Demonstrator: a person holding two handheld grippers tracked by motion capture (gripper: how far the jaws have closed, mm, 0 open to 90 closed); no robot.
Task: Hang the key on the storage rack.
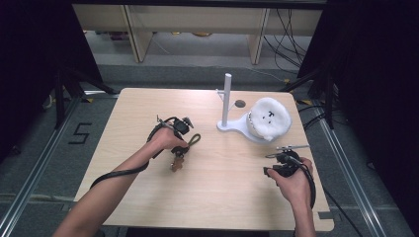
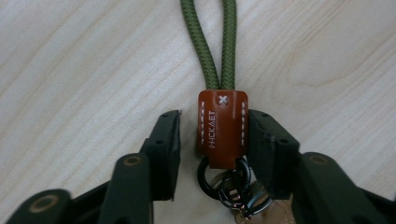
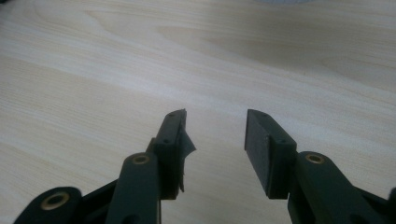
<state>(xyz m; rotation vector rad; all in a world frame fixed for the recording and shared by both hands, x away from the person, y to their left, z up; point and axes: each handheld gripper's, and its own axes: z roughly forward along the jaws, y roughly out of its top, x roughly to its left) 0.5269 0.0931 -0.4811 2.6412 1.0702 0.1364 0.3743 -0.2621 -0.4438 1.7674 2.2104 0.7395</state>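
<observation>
Pale wood desk [image 1: 217, 197], keychain [image 2: 222, 128] lying left of centre between the spread left claw [image 2: 212, 126]. Best squeezing square on the brown leather tab, not the rings. Right claw [image 3: 215, 135] apart, idle.

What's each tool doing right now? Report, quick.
Left tool: open, jaws either side of the brown leather tab on the green cord keychain, not clamped.
Right tool: open, empty, over the table.
</observation>
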